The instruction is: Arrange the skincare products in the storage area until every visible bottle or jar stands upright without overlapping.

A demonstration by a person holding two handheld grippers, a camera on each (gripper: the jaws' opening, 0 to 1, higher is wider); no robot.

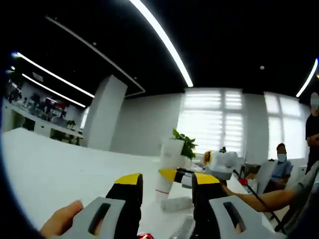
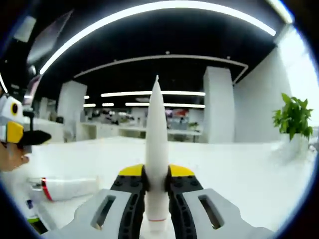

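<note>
White table top fills a big office room, with long lights on the dark ceiling. Start at the right gripper: its two jaws are squeezed tight on a tall white tube. It holds the tube straight up, with the thin flat end on top. Past it, to the left, another white tube with a red band lies flat on its side on the table. Far off at the left edge, the left gripper peeks into the right gripper view. In its own view, the jaws are apart and hold nothing. Just in front of them a white bottle stands up, and a pale bottle lies on its side by its foot. Behind them is a green plant. People sit at the far right. My guess is that the tube is about to be stood up. Next, it needs a free spot on the table, away from the lying ones, and a slow, soft let-go so it does not tip.
</note>
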